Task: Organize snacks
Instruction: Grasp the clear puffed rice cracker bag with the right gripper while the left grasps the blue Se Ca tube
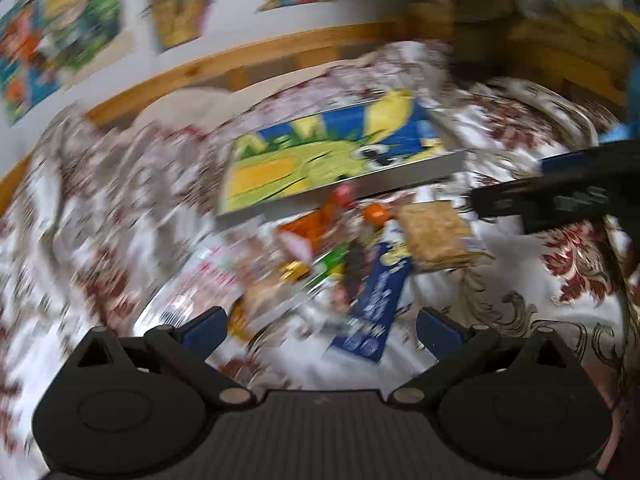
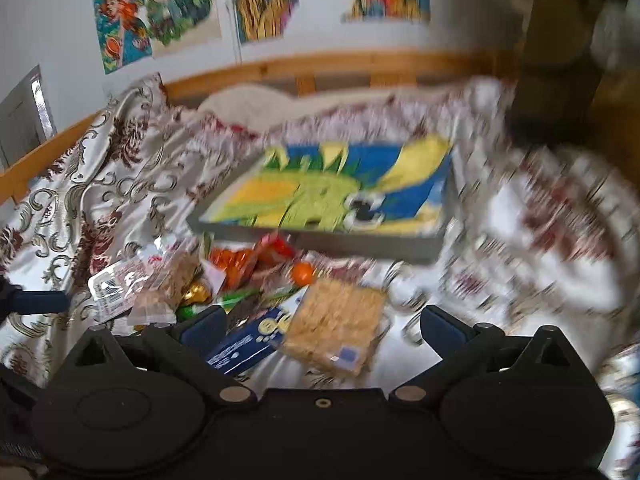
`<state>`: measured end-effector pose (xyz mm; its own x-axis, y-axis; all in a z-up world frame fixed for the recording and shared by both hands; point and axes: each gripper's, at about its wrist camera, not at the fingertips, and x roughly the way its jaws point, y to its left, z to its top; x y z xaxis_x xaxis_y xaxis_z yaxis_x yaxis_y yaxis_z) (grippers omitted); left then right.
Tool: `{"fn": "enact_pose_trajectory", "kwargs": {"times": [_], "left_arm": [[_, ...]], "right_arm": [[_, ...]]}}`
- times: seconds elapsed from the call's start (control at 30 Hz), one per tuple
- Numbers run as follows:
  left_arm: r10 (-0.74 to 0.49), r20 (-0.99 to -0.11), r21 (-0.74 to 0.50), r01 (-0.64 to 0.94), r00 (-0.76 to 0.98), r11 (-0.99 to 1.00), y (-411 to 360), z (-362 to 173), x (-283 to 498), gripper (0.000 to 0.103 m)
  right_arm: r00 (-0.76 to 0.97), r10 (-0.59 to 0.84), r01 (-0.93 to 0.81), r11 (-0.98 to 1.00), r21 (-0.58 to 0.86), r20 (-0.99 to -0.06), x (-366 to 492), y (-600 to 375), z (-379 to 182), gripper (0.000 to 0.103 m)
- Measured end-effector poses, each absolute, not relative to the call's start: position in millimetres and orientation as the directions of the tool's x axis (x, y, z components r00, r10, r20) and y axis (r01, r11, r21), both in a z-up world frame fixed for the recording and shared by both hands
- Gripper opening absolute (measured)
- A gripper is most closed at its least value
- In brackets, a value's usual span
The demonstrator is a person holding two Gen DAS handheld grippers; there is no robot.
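Snacks (image 2: 256, 300) are lying in a loose heap on the patterned bedspread (image 2: 100, 184), just in front of the near edge of a flat grey tray (image 2: 320, 240). Tray is showing a bright dinosaur picture across its bottom, nothing sitting in it as far as the blur allows. Both views are smearing heavily, so fine labels are unreadable.

Largest to smallest in the heap: a clear-wrapped block of tan crackers (image 2: 340, 324) is lying at the right side; a dark blue bar pack (image 2: 244, 344) is lying touching its left edge; a clear packet with a white barcode label (image 2: 116, 292) is sitting at the far left; an orange wrapper (image 2: 240, 260) is lying near the tray edge; a small orange round piece (image 2: 302, 273) is resting above the crackers; a gold foil sweet (image 2: 196, 294) is tucked mid-heap.

Wooden bed rail (image 2: 320, 62) is running behind the tray, posters on the wall above. Bare bedspread is lying open right of the crackers and to the left of the heap.

Left gripper (image 1: 322, 326) is hovering over the near end of the heap, jaws wide apart, holding nothing. Right gripper (image 2: 324, 326) is hovering likewise, jaws spread, empty, its dark body also crossing the right of the left wrist view.
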<state>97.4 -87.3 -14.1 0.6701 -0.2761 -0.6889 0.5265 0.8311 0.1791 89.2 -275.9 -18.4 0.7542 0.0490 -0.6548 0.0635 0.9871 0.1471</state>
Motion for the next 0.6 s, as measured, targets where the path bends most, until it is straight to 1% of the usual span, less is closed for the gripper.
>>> {"fn": "enact_pose_trajectory", "kwargs": {"times": [0.07, 0.23, 0.4, 0.5, 0.6], "left_arm": [[-0.307, -0.687, 0.212, 0.585, 0.659, 0.783, -102.7, -21.3, 101.0, 0.103], [-0.372, -0.666, 0.261, 0.67, 0.646, 0.695, -127.5, -39.5, 112.7, 0.103], [-0.448, -0.68, 0.221, 0.744, 0.581, 0.63, -132.2, -56.5, 124.6, 0.103], [-0.492, -0.686, 0.196, 0.787, 0.536, 0.585, -133.6, -62.3, 128.3, 0.103], [-0.491, -0.72, 0.178, 0.814, 0.491, 0.553, -137.2, -72.3, 135.1, 0.101]], "right_arm": [[0.738, 0.088, 0.059, 0.979, 0.193, -0.669, 101.2, -281.3, -31.0, 0.102], [0.705, 0.1, 0.07, 0.975, 0.209, -0.702, 132.6, -286.6, -51.5, 0.102], [0.66, 0.171, 0.079, 0.953, 0.293, -0.731, 158.2, -293.6, -69.2, 0.101], [0.637, 0.172, 0.095, 0.95, 0.298, -0.751, 167.9, -294.2, -77.7, 0.098], [0.596, 0.162, 0.123, 0.949, 0.289, -0.787, 172.0, -295.5, -86.9, 0.093]]}}
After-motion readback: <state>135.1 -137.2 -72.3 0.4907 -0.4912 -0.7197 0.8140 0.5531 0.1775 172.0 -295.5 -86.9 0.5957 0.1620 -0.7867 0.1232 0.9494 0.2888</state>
